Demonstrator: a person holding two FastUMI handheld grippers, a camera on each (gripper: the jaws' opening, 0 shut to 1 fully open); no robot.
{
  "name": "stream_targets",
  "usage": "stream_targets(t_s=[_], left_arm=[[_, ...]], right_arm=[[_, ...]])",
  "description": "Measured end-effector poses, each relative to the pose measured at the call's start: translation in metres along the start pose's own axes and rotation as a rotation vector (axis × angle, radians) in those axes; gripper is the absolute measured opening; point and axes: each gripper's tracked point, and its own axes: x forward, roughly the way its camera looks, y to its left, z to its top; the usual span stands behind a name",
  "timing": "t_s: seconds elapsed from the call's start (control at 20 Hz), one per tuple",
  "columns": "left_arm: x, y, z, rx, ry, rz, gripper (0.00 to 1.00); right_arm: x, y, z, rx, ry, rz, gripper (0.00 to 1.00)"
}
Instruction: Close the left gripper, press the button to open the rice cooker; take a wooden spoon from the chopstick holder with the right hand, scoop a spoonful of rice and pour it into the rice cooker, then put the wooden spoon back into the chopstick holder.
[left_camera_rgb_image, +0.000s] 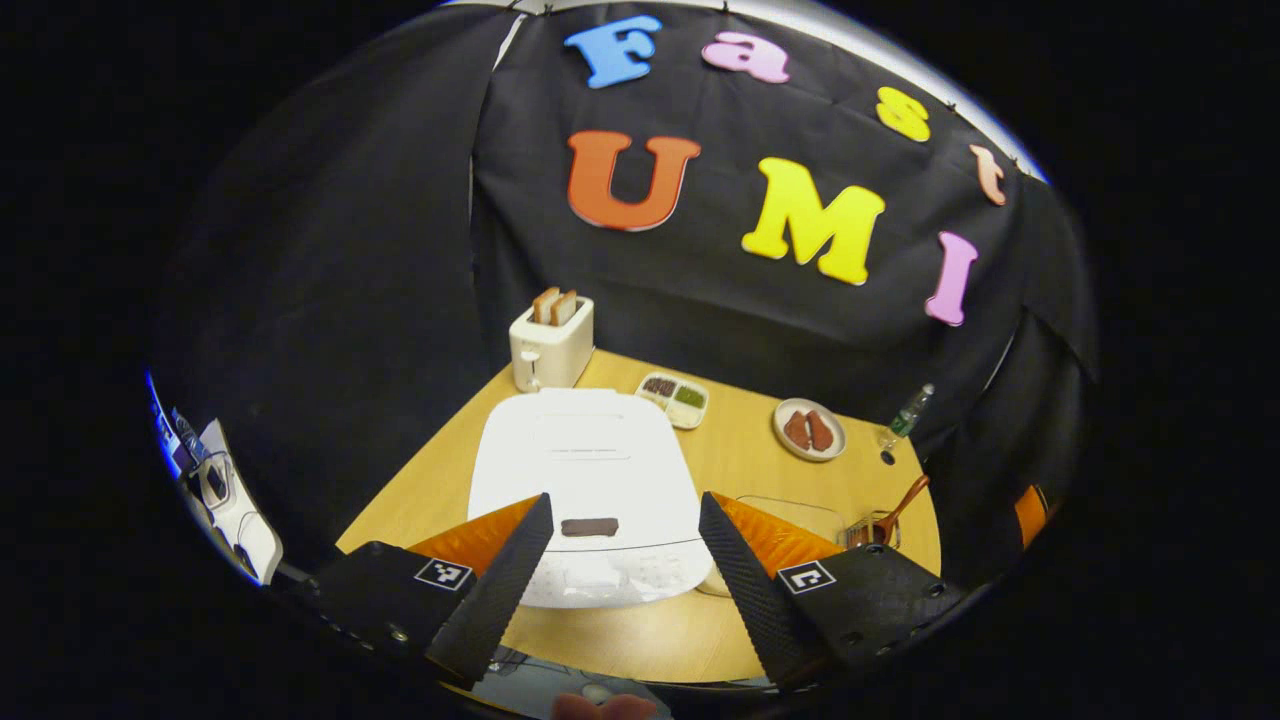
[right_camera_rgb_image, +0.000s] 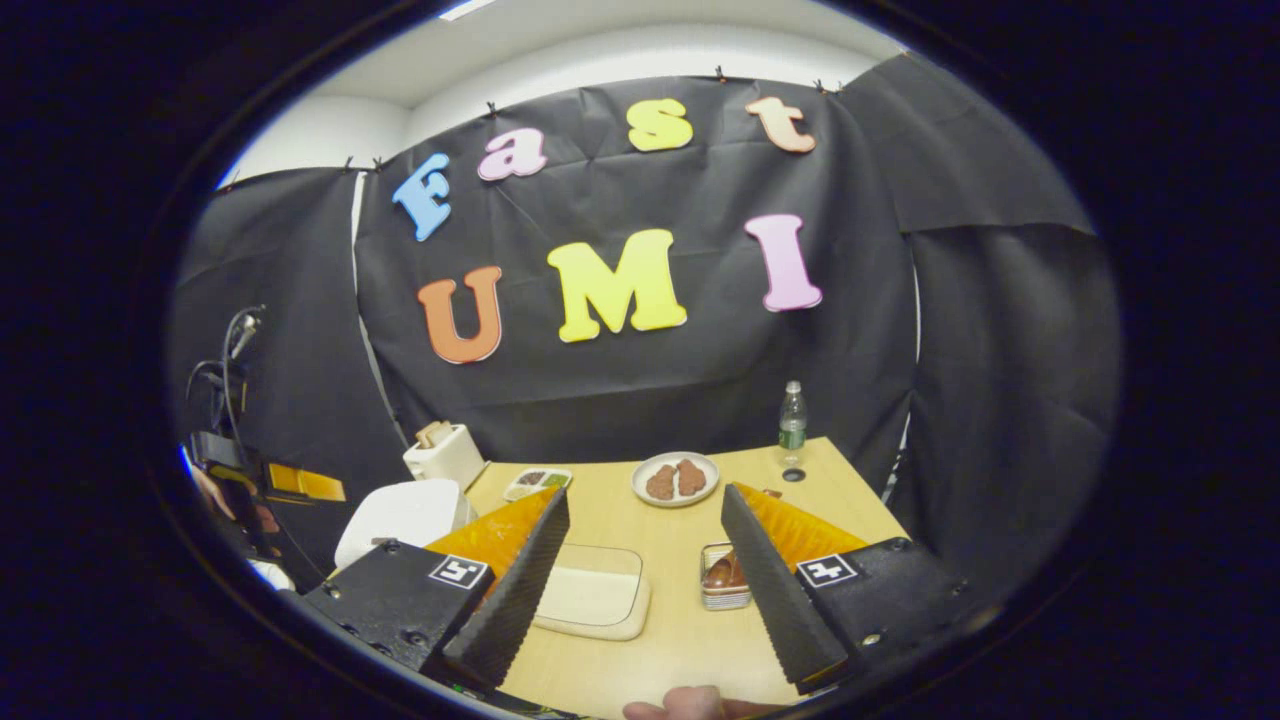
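Left gripper view: unlabelled rice cooker (left_camera_rgb_image: 590, 480).

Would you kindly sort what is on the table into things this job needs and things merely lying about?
Needed: rice cooker, closed; wooden spoon in the chopstick holder; rice container.
Lying about: toaster, divided dish, plate, bottle.
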Motion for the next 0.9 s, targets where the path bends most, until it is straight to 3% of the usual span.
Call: stream_targets(t_s=[0.15,0.35,0.7,0.9], left_arm=[[-0.06,-0.022,0.028,0.026,-0.174,-0.089,0.95],[-0.114,-0.043,0.021,0.034,-0.325,-0.174,0.94],[-0.159,-0.042,-0.002,0.13,-0.498,-0.137,0.94],[-0.162,-0.048,-0.022,0.102,-0.489,-0.125,0.94]], right_arm=[[-0.038,0.008,0.012,-0.016,-0.045,-0.045,0.96],[-0.084,0.021,0.026,-0.065,-0.116,-0.073,0.96],[-0.131,0.043,0.022,-0.102,-0.201,-0.047,0.98],[-0.14,0.047,0.012,-0.097,-0.207,-0.02,0.98]])
